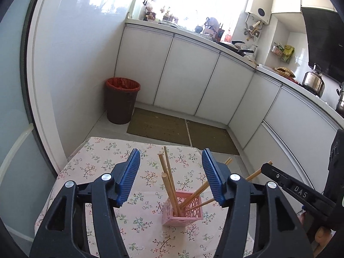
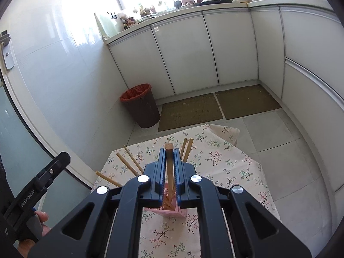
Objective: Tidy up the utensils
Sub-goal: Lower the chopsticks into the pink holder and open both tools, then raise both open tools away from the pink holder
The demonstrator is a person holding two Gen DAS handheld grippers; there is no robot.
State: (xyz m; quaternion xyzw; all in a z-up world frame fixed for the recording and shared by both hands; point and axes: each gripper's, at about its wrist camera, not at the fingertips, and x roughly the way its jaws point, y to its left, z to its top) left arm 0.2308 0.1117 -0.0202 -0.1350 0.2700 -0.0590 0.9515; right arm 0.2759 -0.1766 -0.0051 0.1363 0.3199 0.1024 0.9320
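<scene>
The right gripper (image 2: 169, 167) is clenched on a single chopstick (image 2: 169, 150), its blue pads pressed against the stick's sides, the rounded wooden top standing just above them. The stick runs nearly upright, and its lower end goes down into the pink holder (image 2: 179, 210), which sits on the counter (image 2: 225, 167) under a floral cloth. More chopsticks already stand in the holder (image 1: 182, 209): in the left view three lean up and away to the left (image 1: 166, 167), while others (image 1: 194, 195) slant toward the right, partly hidden behind the gripper finger. The left gripper (image 1: 171, 176) is released, its jaws spread wide, holding nothing; it hovers above the counter (image 1: 96, 163) with the holder showing between its fingers, not touching it. Part of the right gripper's black body enters the left view's right edge. Beyond the counter, a brown bin (image 2: 140, 105) with a red liner stands on the floor beside two mats (image 2: 189, 111) in front of white cabinets (image 2: 230, 49).
</scene>
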